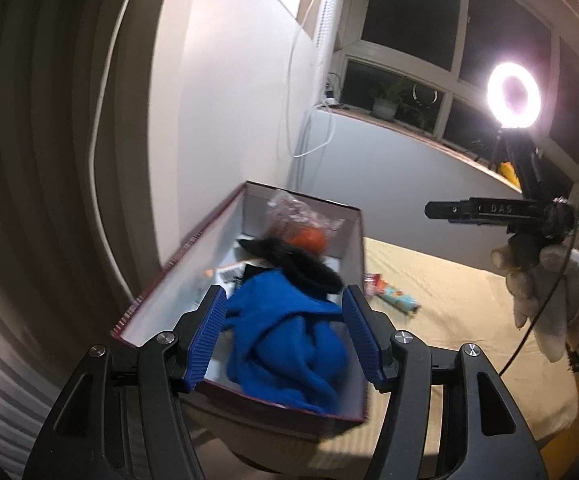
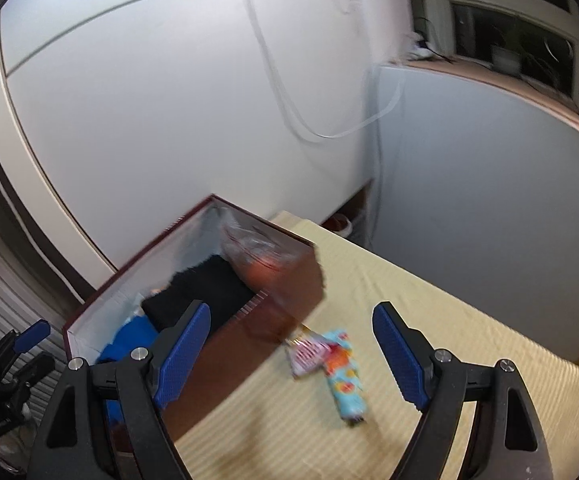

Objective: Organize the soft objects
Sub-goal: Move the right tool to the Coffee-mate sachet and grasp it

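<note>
Holding my left gripper (image 1: pixel 285 336) over the near end of the box (image 1: pixel 193 240), I have its blue pads (image 1: pixel 209 336) spread wide with nothing pinched; the blue cloth (image 1: pixel 289 344) lies loose in the box between and below them. At twelve o'clock from that cloth sits a black furry piece (image 1: pixel 301 268), then an orange ball (image 1: pixel 309 240) under a clear plastic bag (image 1: pixel 301 212) at the far end. At three o'clock from the box, on the yellow cover (image 1: pixel 449 304), rests a small patterned pack (image 1: pixel 393 300). Further right, my gloved right hand (image 1: pixel 549 292) grips the other tool. My right gripper (image 2: pixel 293 356) also stands wide open and empty, hovering over the cover; the patterned pack (image 2: pixel 343 376) lies below between its pads, touching neither, the box at ten o'clock.
</note>
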Available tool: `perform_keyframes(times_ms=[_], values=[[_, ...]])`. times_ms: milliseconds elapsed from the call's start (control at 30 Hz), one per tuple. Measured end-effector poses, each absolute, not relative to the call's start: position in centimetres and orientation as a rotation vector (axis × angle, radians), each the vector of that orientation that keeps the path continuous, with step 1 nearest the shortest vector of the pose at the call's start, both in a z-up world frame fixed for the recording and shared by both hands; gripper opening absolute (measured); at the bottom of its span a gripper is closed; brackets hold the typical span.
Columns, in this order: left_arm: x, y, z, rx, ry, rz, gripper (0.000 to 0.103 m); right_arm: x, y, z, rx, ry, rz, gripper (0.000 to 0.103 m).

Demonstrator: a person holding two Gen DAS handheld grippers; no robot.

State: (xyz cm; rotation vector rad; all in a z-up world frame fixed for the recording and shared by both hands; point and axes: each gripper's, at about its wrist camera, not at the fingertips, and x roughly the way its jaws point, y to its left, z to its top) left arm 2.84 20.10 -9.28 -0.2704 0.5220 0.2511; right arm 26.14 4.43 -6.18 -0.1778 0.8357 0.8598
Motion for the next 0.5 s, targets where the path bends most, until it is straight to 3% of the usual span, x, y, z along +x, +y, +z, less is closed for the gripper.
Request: perform_keyframes(times_ms=[267,400,500], values=[[1.8,15.7,-10.2,-0.268,0.542,0.190,0.060,28.1,-0.7,-7.8,-0.135,0.899,0.814,0.079],[2.1,14.1,-11.0,-0.273,0.574,0.145,0.060,28.7,-0.8,-9.0,-0.145,0.949,0.831,0.042],[2.1,13.1,-11.6,-0.269,0.595,0.126,0.059,29.0,-0.2,-10.0,-0.165,0.982,0.849,0.029]])
